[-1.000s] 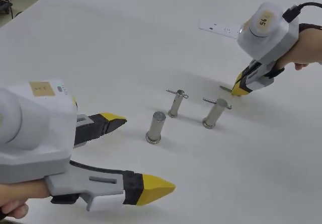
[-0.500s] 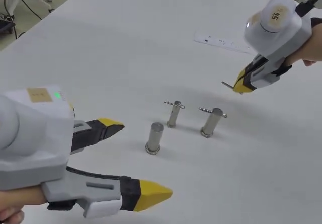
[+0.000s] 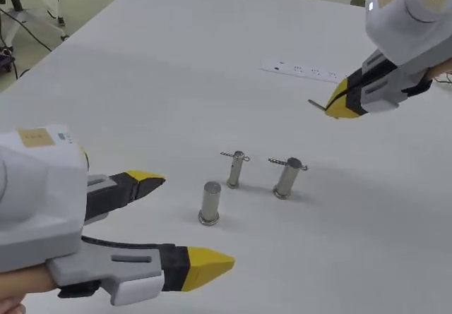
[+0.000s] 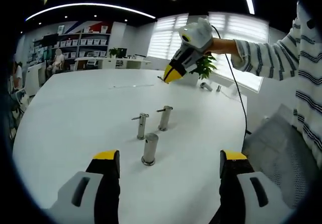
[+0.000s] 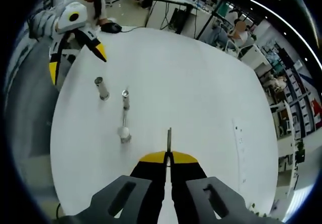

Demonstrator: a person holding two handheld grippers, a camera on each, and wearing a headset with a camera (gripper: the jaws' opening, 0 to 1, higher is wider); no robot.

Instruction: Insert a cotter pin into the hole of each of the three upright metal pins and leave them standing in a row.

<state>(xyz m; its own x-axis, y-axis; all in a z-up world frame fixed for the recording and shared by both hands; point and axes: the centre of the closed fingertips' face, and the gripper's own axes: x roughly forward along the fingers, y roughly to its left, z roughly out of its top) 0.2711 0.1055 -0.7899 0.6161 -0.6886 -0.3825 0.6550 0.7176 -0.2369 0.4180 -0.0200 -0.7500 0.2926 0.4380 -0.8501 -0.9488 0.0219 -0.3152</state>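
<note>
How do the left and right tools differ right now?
Jaws: the left tool stands wide open and empty; the right tool is shut on a cotter pin that pokes out past its tips.
Place: the left tool sits low near the bare metal pin; the right tool is held up off the table beyond the two fitted metal pins.
Shared: yellow tips, black jaws, pale grey bodies.

Grey/yel. left gripper (image 3: 192,221), striped sleeve (image 4: 308,78)
</note>
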